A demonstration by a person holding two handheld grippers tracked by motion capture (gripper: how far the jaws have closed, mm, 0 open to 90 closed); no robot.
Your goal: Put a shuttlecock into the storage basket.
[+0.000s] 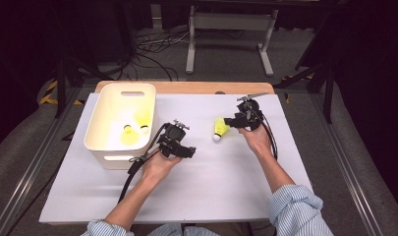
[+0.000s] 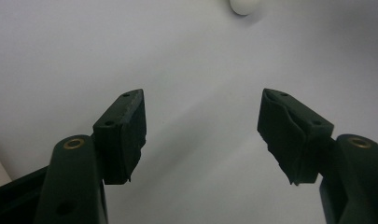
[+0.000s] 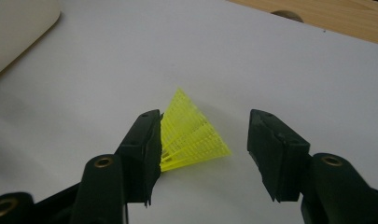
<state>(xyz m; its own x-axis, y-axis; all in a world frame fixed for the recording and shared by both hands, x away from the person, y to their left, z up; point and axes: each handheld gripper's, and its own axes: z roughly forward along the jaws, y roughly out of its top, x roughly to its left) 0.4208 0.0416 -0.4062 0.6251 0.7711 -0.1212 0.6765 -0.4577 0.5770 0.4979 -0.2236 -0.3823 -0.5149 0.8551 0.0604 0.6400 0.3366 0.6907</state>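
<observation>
Right gripper (image 3: pixel 203 149): jaws open, straddling the yellow skirt of a shuttlecock (image 3: pixel 191 137); left jaw touches the mesh, right jaw stands apart. The shuttlecock lies on the white sheet (image 1: pixel 221 172) at 3 o'clock from the tub (image 1: pixel 100 142).
Risk: the light skirt may crush or slide off-centre under uneven closing.
Left gripper (image 2: pixel 203 135): jaws open, empty, near the tub.

Yellow mesh-skirt shuttlecock (image 1: pixel 220 129) w/ white cork tip, lying on its side on white tabletop, right of centre.
</observation>
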